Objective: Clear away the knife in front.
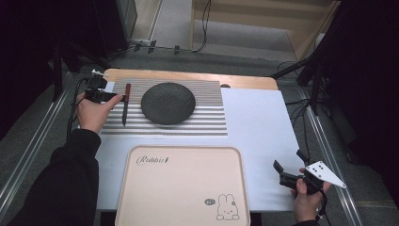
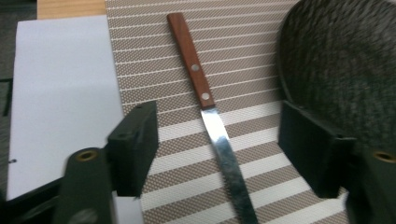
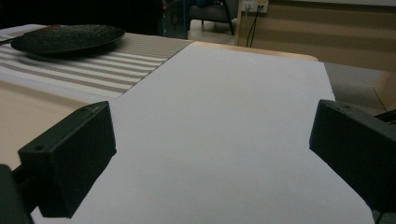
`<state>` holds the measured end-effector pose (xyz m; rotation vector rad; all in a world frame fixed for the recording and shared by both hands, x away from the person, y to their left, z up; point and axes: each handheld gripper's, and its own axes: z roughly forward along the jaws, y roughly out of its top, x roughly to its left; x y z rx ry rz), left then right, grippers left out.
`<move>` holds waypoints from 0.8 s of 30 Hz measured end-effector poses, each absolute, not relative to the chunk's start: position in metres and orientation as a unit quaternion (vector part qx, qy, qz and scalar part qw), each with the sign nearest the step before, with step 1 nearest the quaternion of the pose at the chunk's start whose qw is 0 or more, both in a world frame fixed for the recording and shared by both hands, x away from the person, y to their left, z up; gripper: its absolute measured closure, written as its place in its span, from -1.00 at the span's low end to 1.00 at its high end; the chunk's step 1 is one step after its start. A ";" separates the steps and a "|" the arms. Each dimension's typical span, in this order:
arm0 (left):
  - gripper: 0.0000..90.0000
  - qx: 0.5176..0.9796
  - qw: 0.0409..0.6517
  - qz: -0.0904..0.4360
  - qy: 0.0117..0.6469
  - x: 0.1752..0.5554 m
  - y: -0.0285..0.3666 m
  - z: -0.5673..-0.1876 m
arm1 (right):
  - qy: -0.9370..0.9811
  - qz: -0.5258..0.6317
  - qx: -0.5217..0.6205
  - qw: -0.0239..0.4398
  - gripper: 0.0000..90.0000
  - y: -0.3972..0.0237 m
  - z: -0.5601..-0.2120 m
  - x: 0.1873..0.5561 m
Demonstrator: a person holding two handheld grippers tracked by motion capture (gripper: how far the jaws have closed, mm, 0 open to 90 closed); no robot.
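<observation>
A knife [image 1: 126, 101] with a reddish wooden handle [image 2: 192, 65] and a steel blade lies on the striped placemat [image 1: 207, 123], just left of a dark round plate [image 1: 168, 103]. My left gripper [image 1: 115, 97] is at the knife from the left. In the left gripper view its jaws stand on either side of the blade [image 2: 224, 154], just below the handle, with a gap on each side; the left gripper [image 2: 217, 140] is open. My right gripper [image 1: 289, 160] is held open over the white sheet near the table's front right, with nothing between its jaws [image 3: 210, 154].
A pale pink tray [image 1: 183, 188] with a rabbit drawing lies at the front middle. A white sheet [image 1: 256, 127] covers the table's right part. The plate [image 2: 341, 60] lies close to the left gripper's right jaw. Metal rails run along both table sides.
</observation>
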<state>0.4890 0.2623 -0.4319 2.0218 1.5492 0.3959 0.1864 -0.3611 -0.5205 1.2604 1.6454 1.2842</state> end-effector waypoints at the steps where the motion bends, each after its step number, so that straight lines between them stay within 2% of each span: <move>1: -0.26 0.753 0.277 0.143 0.579 0.492 0.262 -0.433 | 0.634 0.494 0.485 0.346 -1.00 -0.361 -0.521 0.187; 6: -0.11 0.767 0.253 0.145 0.572 0.502 0.255 -0.438 | 0.633 0.494 0.486 0.345 -1.00 -0.361 -0.521 0.186; 14: 0.27 0.785 0.228 0.138 0.559 0.513 0.247 -0.450 | 0.633 0.495 0.486 0.345 -1.00 -0.361 -0.521 0.186; 24: 0.35 0.783 0.216 0.148 0.564 0.523 0.238 -0.459 | 0.632 0.495 0.486 0.345 -1.00 -0.361 -0.521 0.186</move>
